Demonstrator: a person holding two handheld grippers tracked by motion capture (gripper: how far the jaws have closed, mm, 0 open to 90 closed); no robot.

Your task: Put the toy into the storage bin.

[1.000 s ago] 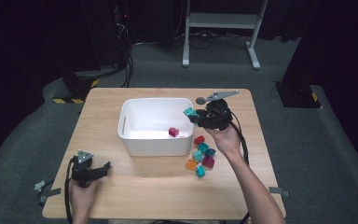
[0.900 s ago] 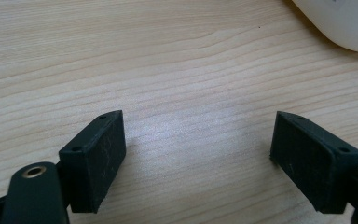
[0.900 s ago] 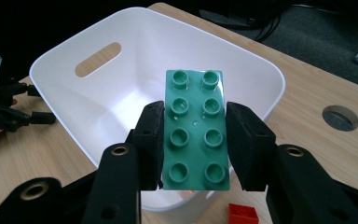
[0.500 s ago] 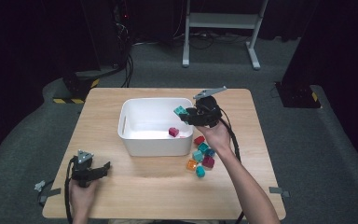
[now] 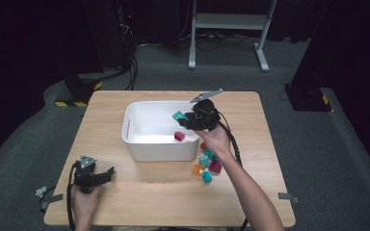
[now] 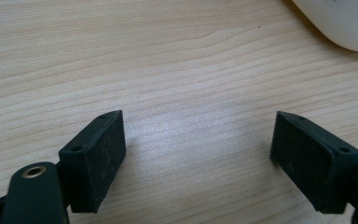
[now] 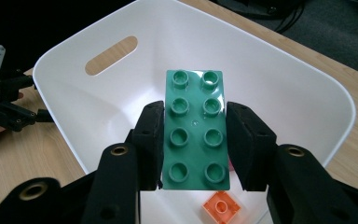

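Note:
My right gripper (image 7: 195, 140) is shut on a green eight-stud brick (image 7: 195, 93), gripped by its long sides. In the high view the right gripper (image 5: 187, 118) holds the green brick (image 5: 178, 115) above the right part of a white bin (image 5: 134, 126). In the bin lie a magenta brick (image 5: 179, 136) and an orange brick (image 7: 222, 206). My left gripper (image 6: 196, 144) is open, its jaws wide apart just above bare wood. In the high view the left gripper (image 5: 105, 174) rests at the table's front left.
Several loose bricks (image 5: 206, 162) in teal, orange and dark red lie on the table (image 5: 149, 192) just right of the bin's front corner. The bin's corner (image 6: 345, 23) shows at the top right of the left gripper view. Dark floor and stands surround the table.
My right gripper has moved left with the green brick, from the bin's right rim to over its inside. The left gripper has stayed put.

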